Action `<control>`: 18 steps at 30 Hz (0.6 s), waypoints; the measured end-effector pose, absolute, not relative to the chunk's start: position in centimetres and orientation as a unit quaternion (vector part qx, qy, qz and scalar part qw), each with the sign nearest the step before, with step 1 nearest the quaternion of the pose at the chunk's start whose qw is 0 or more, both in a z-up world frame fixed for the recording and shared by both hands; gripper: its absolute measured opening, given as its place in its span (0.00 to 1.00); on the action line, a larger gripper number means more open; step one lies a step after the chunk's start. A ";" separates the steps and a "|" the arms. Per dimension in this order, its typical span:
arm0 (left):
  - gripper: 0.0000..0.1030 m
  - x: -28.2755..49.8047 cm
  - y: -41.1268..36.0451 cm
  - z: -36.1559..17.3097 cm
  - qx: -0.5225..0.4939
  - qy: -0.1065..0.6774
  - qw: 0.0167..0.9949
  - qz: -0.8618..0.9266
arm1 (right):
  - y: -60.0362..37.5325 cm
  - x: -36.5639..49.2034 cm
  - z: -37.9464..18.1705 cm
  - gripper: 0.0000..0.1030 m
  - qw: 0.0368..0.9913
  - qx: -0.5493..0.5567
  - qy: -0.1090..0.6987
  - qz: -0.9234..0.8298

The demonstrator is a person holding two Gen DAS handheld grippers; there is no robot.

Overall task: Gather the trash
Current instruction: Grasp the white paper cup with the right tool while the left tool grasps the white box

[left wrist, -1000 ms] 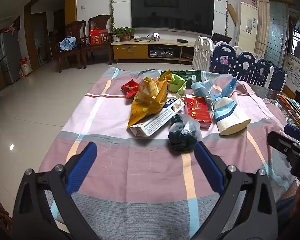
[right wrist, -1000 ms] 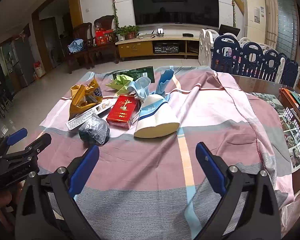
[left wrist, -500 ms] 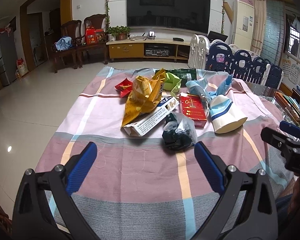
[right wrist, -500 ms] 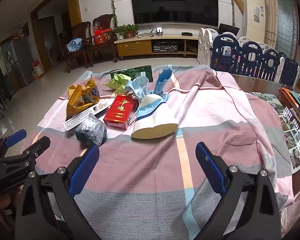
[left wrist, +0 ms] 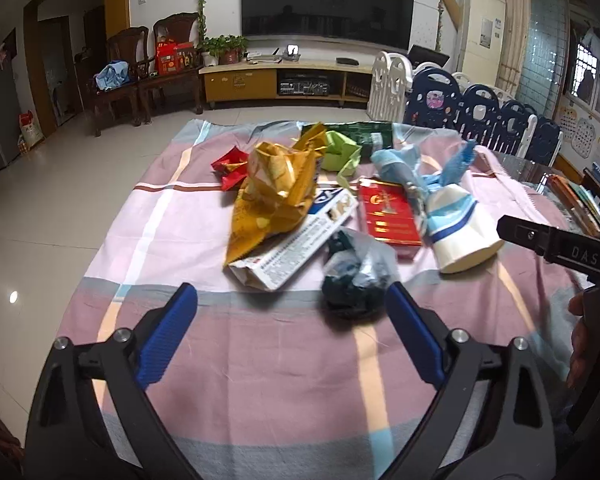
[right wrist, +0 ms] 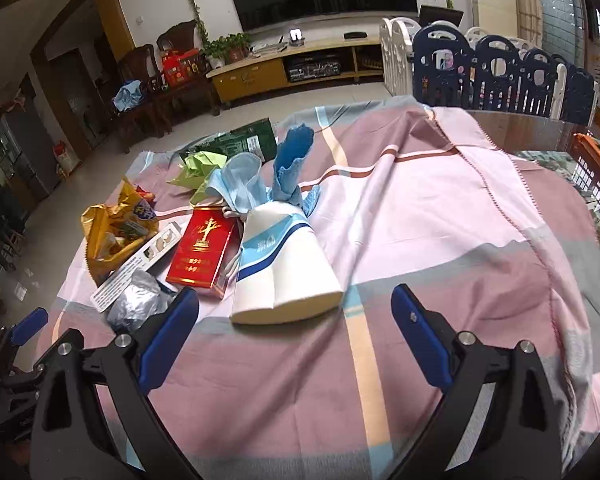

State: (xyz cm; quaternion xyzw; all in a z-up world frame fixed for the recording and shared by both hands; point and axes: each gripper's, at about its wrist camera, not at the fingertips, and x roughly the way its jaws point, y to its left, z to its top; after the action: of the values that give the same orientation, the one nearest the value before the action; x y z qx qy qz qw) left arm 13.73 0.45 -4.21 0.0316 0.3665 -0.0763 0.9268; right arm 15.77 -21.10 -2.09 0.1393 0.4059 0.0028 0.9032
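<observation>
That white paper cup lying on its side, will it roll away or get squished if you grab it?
The paper cup looks thin-walled, its mouth already flattened to an oval, so a squeeze would probably crumple it. It's likely light. Lying on the soft tablecloth, tapered, with masks stuffed beneath, it would probably curve, not roll far.

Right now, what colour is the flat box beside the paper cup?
Red with gold print, clearest in the right wrist view.

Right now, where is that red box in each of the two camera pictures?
Left wrist view: the red box lies right of centre, between the long white carton and the paper cup.
Right wrist view: the red box lies left of centre, just left of the cup.
Shared landmark: the paper cup on its side, right beside the box in both.
</observation>
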 end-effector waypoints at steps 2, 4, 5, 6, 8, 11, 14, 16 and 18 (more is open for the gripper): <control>0.81 14.6 0.8 -4.6 0.043 0.375 0.923 -0.072 | -21.2 16.6 -2.8 0.92 0.898 0.148 0.415 0.004; 0.76 15.3 1.3 -5.1 0.052 0.384 0.918 -0.077 | -21.2 17.2 -3.2 0.92 0.894 0.154 0.420 0.009; 0.74 15.7 1.4 -5.4 0.056 0.389 0.916 -0.082 | -21.1 17.4 -3.3 0.91 0.893 0.155 0.422 0.013; 0.73 16.0 1.6 -5.6 0.059 0.393 0.914 -0.085 | -20.9 17.7 -3.4 0.91 0.892 0.154 0.424 0.015; 0.71 16.7 1.4 -6.2 0.069 0.400 0.909 -0.097 | -20.6 18.1 -3.6 0.88 0.891 0.148 0.429 0.020; 0.69 17.4 0.7 -6.8 0.093 0.399 0.905 -0.113 | -20.5 18.7 -4.0 0.80 0.885 0.152 0.439 0.029; 0.61 18.5 0.0 -7.6 0.108 0.406 0.899 -0.125 | -20.6 19.2 -4.8 0.73 0.874 0.168 0.454 0.036; 0.54 19.1 -0.4 -8.0 0.112 0.414 0.895 -0.125 | -20.7 19.3 -5.0 0.64 0.871 0.174 0.459 0.039; 0.48 19.5 -0.6 -8.0 0.115 0.411 0.896 -0.121 | -20.6 19.4 -5.0 0.57 0.869 0.172 0.461 0.046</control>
State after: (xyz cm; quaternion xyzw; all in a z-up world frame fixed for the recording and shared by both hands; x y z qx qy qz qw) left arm 19.50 -0.58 -8.04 0.1149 0.4111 -0.1212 0.8962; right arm 19.41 -20.62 -5.03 0.1720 0.4615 0.0462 0.8691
